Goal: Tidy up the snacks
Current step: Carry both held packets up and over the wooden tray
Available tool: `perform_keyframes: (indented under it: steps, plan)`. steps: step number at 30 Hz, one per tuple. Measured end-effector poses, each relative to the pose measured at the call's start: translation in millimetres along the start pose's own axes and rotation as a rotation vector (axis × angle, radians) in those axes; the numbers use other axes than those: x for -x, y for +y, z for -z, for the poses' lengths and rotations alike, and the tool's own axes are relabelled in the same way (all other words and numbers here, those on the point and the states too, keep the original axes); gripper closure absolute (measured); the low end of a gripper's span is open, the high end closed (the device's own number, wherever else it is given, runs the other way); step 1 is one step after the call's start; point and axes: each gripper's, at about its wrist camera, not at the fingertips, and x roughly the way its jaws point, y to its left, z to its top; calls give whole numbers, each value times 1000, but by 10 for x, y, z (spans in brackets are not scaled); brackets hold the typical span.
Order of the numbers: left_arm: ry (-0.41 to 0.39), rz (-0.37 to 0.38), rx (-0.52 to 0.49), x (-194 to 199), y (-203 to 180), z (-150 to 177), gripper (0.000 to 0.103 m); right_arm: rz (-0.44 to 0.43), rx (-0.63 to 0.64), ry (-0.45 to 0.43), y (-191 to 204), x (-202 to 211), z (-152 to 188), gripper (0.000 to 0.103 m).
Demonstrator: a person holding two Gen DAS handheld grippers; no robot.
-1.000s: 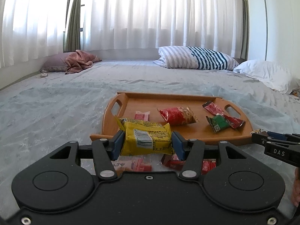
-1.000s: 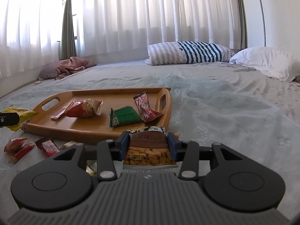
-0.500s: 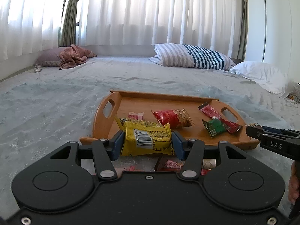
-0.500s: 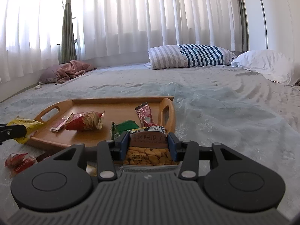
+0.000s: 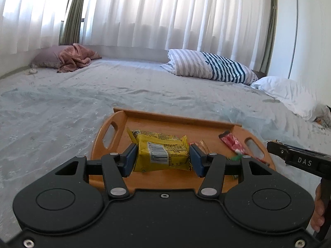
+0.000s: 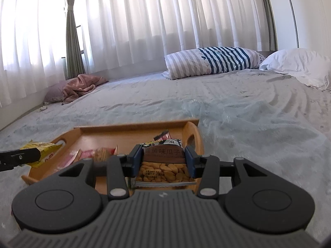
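Note:
My left gripper (image 5: 163,157) is shut on a yellow snack packet (image 5: 161,153) and holds it over the near left part of the wooden tray (image 5: 175,119). My right gripper (image 6: 163,161) is shut on a brown packet of melon seeds (image 6: 163,165) over the tray's (image 6: 132,127) right end. Red snack packets (image 5: 231,142) lie in the tray; a red one (image 6: 97,153) shows in the right wrist view. The yellow packet (image 6: 41,149) and left gripper tip show at the left there.
The tray sits on a grey-blue bedspread (image 5: 51,111). A striped pillow (image 5: 209,68) and a white pillow (image 5: 289,93) lie at the far right. A pink blanket (image 5: 72,57) lies at the far left. White curtains hang behind.
Both grippers have moved forward and up with their packets, from in front of the tray to over it. The loose snacks on the bed in front of the tray have dropped out of view.

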Motion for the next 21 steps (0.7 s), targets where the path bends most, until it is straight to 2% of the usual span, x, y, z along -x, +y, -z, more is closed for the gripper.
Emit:
perform_keyframes:
  steps: [7,21]
  plan:
    - [6,-12,-18,-288,-12,-163,51,-7,-37,26,0,-261,-123,55]
    - [38,14,-5,-968,-3,-409,51,-20,-38,77,26,-780,-226,55]
